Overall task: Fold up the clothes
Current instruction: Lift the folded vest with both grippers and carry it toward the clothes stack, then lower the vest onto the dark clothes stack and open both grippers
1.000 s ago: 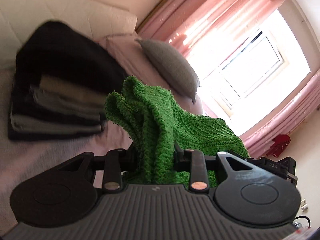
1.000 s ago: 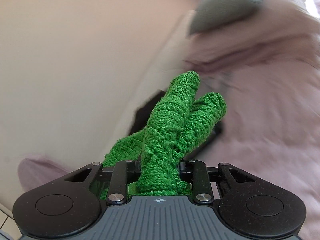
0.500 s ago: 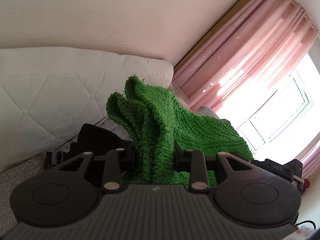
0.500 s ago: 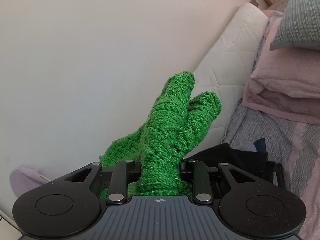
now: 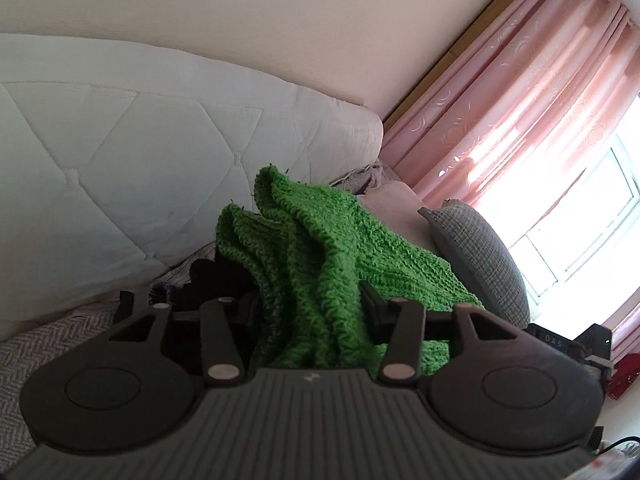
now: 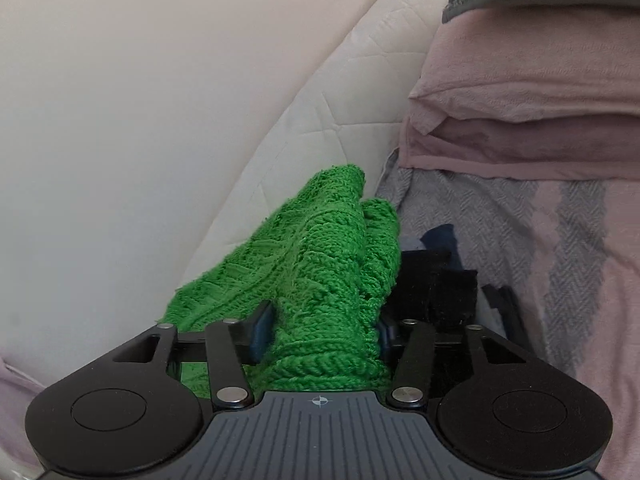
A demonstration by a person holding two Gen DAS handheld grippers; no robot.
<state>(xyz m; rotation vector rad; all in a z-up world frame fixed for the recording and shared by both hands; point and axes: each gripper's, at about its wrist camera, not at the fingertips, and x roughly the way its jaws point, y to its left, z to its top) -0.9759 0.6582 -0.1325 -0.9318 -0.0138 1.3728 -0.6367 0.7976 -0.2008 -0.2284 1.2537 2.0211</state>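
Note:
A green knitted garment (image 5: 320, 248) lies bunched between the jaws of my left gripper (image 5: 310, 304), which are opening; a dark gap shows beside the left finger. In the right wrist view the same green knit (image 6: 316, 248) sits between the jaws of my right gripper (image 6: 322, 328). These are opening too, and the blue face of the left pad (image 6: 261, 332) shows free of the wool. The knit droops over a pile of dark folded clothes (image 6: 436, 280), seen also as the dark pile (image 5: 212, 276) just behind it in the left wrist view.
A white quilted headboard (image 5: 120, 160) stands close behind the pile. Pink pillows (image 6: 520, 72) and a grey cushion (image 5: 476, 256) lie to the right on the grey-and-pink bedspread (image 6: 560, 260). Pink curtains (image 5: 500, 100) frame a bright window (image 5: 592, 208).
Both grippers swung toward the headboard and came down over the dark pile. Their jaws have spread apart, and the green knit has slumped lower between them.

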